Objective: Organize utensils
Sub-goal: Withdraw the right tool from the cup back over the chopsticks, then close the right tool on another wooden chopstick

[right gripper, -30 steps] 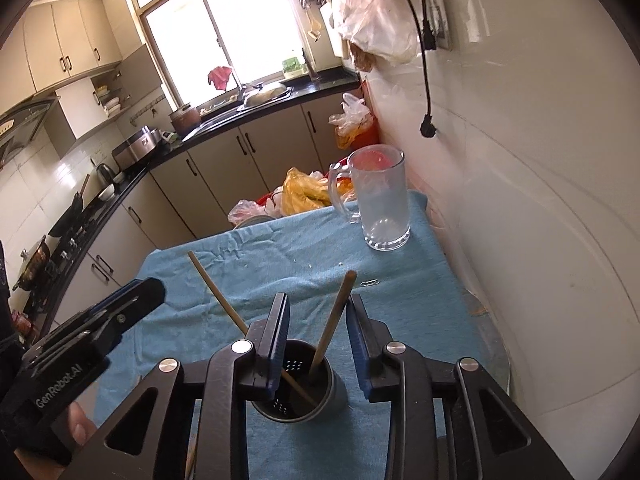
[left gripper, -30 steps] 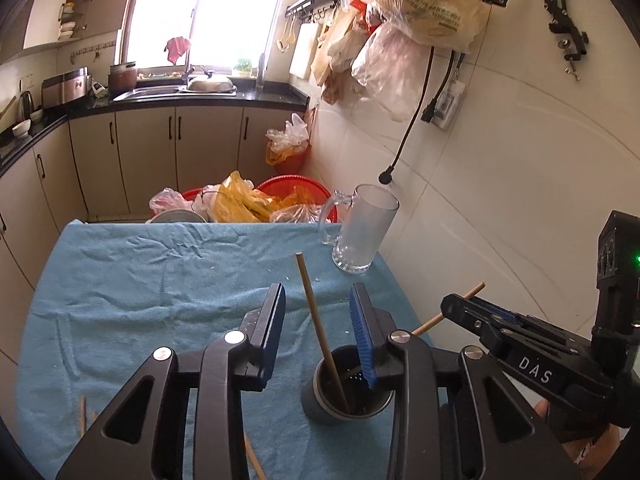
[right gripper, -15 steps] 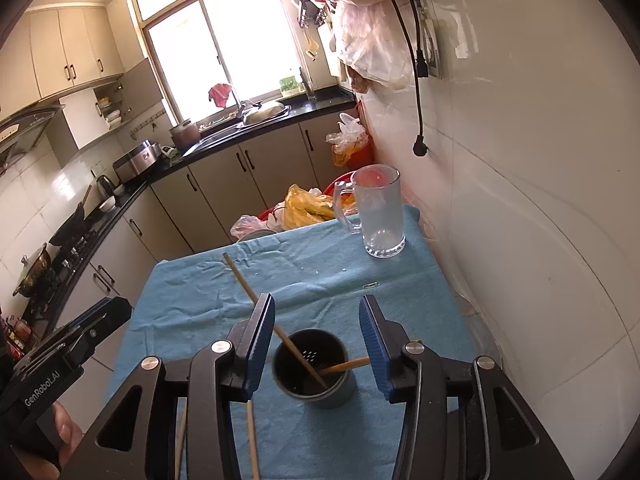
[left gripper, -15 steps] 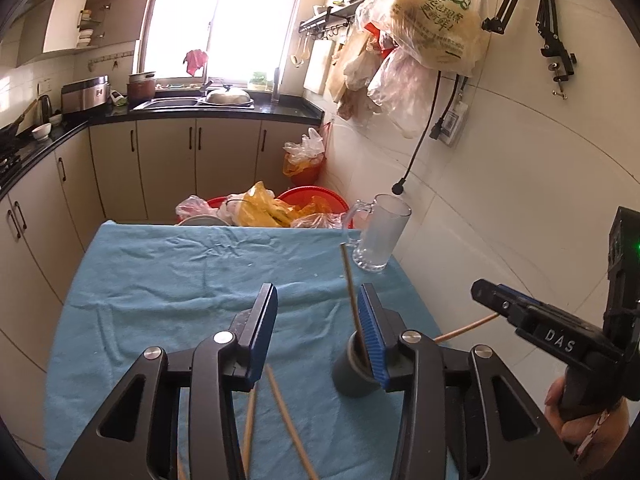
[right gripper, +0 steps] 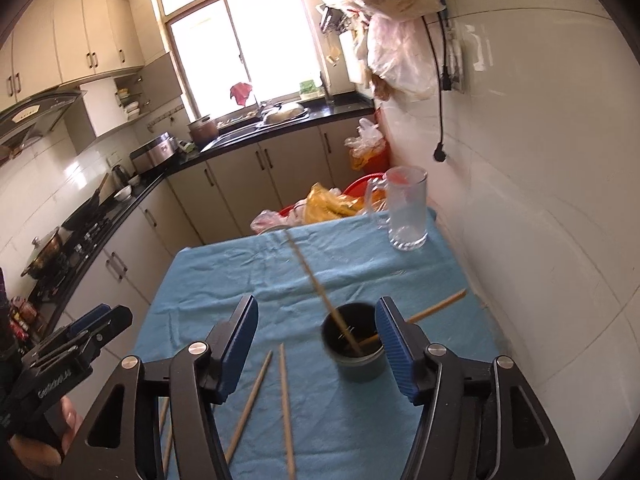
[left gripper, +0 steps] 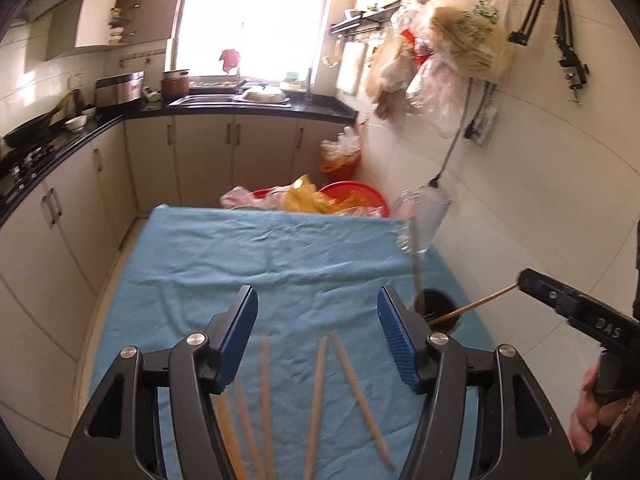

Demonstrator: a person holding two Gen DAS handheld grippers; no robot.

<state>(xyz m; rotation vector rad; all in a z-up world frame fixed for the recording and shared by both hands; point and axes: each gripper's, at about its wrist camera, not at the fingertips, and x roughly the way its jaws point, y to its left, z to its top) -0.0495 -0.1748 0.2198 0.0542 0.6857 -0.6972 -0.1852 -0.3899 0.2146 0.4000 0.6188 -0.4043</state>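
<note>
A dark cup point(right gripper: 354, 350) stands on the blue cloth point(right gripper: 248, 280) with two wooden chopsticks leaning in it; it also shows in the left wrist view point(left gripper: 440, 306). Several loose chopsticks point(left gripper: 320, 392) lie on the cloth near the front edge, also in the right wrist view point(right gripper: 286, 408). My left gripper point(left gripper: 316, 336) is open and empty, above the loose chopsticks. My right gripper point(right gripper: 316, 338) is open and empty, just behind the cup. The right gripper's body shows at the right of the left wrist view point(left gripper: 576, 312).
A glass mug point(right gripper: 406, 208) stands at the far right corner of the cloth, close to the tiled wall point(right gripper: 540, 200). Red bins with plastic bags point(left gripper: 320, 198) sit beyond the table's far edge. Kitchen cabinets and counter run along the left and back.
Both grippers pulled back and up from the cup and opened wide. The right let go of its chopstick, which now leans in the cup. More loose chopsticks came into view.
</note>
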